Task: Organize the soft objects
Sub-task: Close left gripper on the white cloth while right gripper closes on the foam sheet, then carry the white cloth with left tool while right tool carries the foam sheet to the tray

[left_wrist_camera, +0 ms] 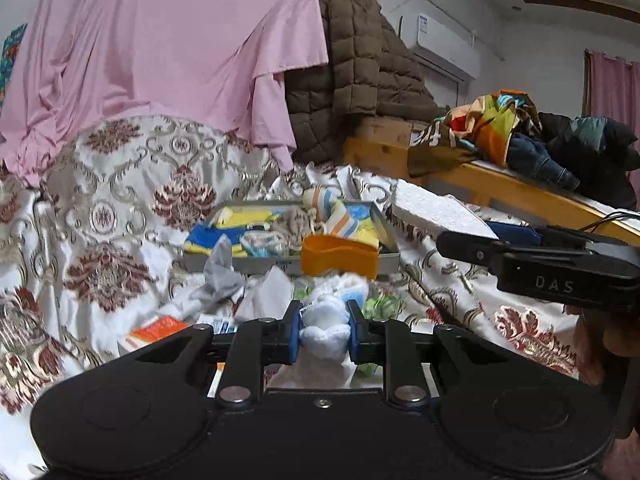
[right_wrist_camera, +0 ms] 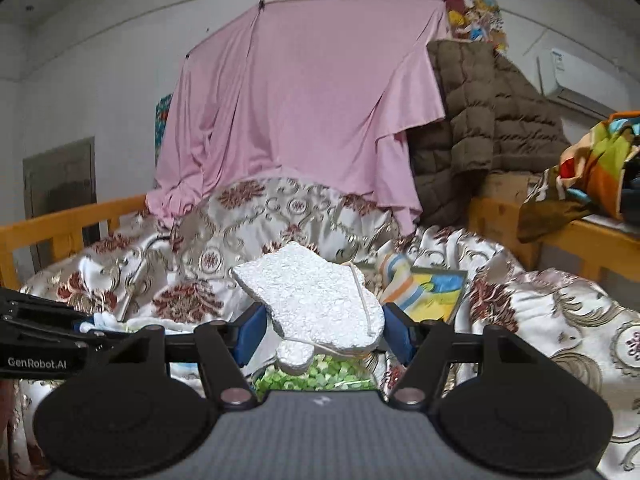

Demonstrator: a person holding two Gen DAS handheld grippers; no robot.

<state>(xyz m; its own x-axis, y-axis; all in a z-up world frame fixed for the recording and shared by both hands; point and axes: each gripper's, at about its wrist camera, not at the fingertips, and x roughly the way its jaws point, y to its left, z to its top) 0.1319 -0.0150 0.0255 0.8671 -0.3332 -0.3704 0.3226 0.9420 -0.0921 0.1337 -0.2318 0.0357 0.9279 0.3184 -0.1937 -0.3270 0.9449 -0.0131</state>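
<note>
On the patterned bedspread (left_wrist_camera: 120,216) a shallow grey tray (left_wrist_camera: 390,236) lies near the middle of the left wrist view, and going across it from left to right it holds a blue and yellow cloth (left_wrist_camera: 216,236), a clear crumpled bag (left_wrist_camera: 260,242), a beige knitted piece (left_wrist_camera: 294,220), and striped socks (left_wrist_camera: 340,220) at its right end; an orange cup-like container (left_wrist_camera: 339,258) stands against the tray's near wall, and what is in it cannot be seen. In front of the tray lie a grey crumpled cloth (left_wrist_camera: 222,276), white tissue (left_wrist_camera: 272,292) and an orange and white packet (left_wrist_camera: 158,330). The left gripper (left_wrist_camera: 324,332) points slightly down toward the tray, its blue pads (left_wrist_camera: 294,334) narrowly set and pressing both sides of a white fluffy soft toy (left_wrist_camera: 325,326). To its right, the right gripper (right_wrist_camera: 322,334) reaches in nearly level, jaws set wide and clamped on a white foam piece (right_wrist_camera: 312,300), which is raised above a bag of green bits (right_wrist_camera: 316,374). Its side reads "DAS" in the left view; the left gripper's arm reads "GenRobot.AI" in the right view.
</note>
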